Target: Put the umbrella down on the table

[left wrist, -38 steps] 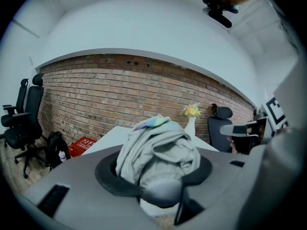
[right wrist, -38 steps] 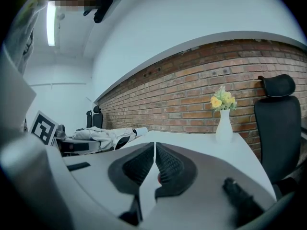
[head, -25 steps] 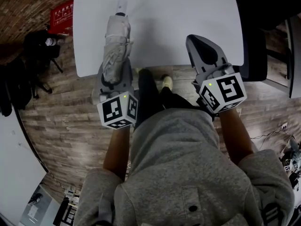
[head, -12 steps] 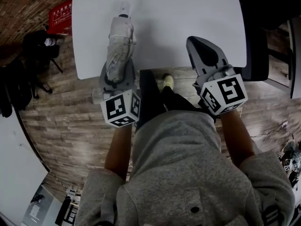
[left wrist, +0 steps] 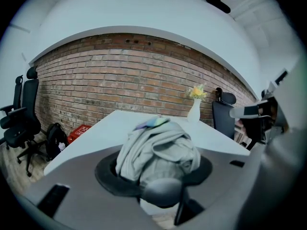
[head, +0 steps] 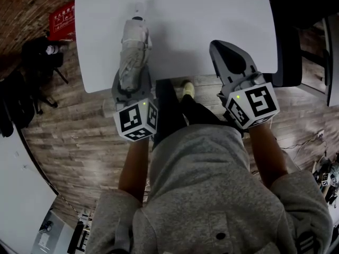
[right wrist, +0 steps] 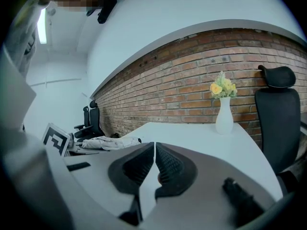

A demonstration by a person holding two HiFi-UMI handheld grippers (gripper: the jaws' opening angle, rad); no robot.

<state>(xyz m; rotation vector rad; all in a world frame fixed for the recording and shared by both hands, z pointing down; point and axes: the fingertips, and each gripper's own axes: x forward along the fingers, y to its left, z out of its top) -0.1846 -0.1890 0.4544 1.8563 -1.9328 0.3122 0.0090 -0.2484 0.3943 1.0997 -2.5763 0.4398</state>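
Note:
A folded grey umbrella lies lengthwise over the left part of the white table, its pale tip pointing away from me. My left gripper is shut on the umbrella's near end at the table's front edge. In the left gripper view the bunched fabric fills the space between the jaws. The right gripper view shows the umbrella low over the tabletop; whether it touches I cannot tell. My right gripper hovers over the table's front right, shut with nothing in it.
A white vase of yellow flowers stands at the table's far end before a brick wall. A black office chair is to the right. More chairs, a black bag and a red box are on the wooden floor to the left.
My left gripper has sunk a little toward the tabletop with the umbrella still in it. The right gripper has stayed where it was.

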